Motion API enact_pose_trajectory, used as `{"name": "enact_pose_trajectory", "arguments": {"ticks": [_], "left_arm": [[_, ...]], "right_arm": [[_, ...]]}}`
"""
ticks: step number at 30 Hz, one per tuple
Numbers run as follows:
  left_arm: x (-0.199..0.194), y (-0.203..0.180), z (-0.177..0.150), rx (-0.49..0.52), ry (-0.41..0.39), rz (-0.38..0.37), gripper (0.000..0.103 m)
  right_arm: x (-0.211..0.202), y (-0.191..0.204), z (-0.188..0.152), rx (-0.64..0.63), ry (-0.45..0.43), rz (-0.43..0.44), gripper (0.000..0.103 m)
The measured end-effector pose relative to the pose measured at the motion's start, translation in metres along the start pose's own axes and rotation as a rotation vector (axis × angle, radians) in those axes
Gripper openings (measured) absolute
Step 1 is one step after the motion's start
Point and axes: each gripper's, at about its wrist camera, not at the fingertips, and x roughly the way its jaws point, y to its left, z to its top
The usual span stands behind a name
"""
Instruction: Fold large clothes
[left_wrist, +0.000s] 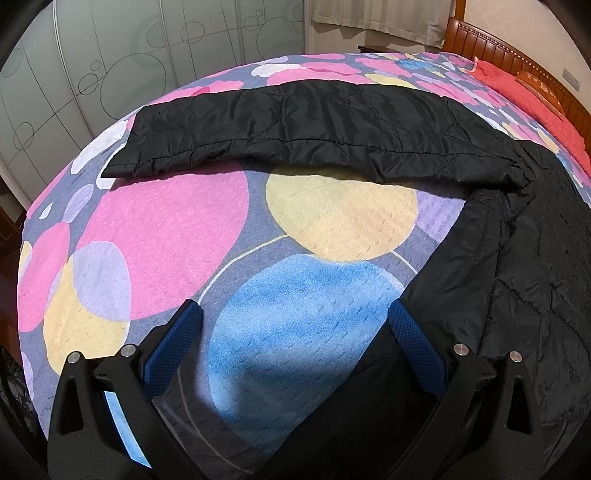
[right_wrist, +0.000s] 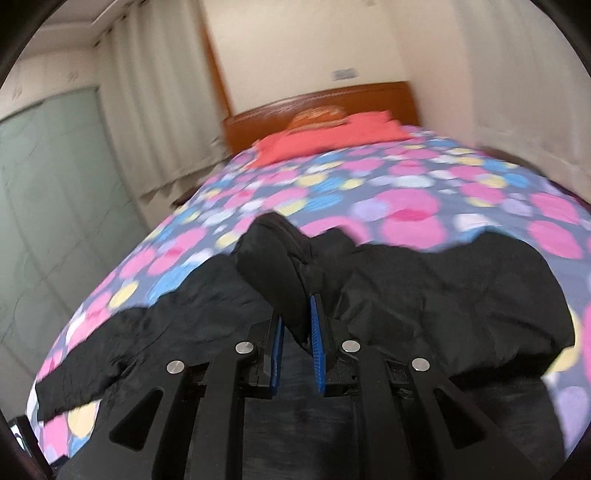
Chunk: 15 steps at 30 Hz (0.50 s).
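Both differ: left tool spread wide, right tool pinching black jacket.

Your left tongs are matte black plastic, each finger lined with a blue, finely dimpled pad. Round silver screw heads sit at the linkage pivots, two on each side, and the outer arms have triangular cut-outs. Your right tongs share that build: black frame, ribbed blue pads, four silver screws, triangular openings.
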Motion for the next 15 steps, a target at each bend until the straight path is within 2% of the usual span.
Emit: {"name": "enact_pose_trajectory", "arguments": {"ticks": [5,9,12,13,15], "left_arm": [[0.000,0.000,0.000,0.002,-0.001,0.003,0.101],[-0.001,0.001,0.001,0.002,0.000,0.003,0.101],[-0.001,0.001,0.002,0.003,-0.002,0.005,0.101],[-0.001,0.001,0.001,0.003,0.000,0.004,0.101],[-0.001,0.001,0.002,0.003,0.000,0.004,0.101]], "right_arm": [[0.038,0.044,-0.025,-0.067,0.105,0.051,0.014],[0.063,0.064,-0.047,-0.120,0.197,0.028,0.014],[0.083,0.067,-0.061,-0.148,0.283,0.004,0.020],[0.086,0.067,-0.063,-0.150,0.298,0.006,0.026],[0.084,0.067,-0.064,-0.145,0.307,0.051,0.048]]}}
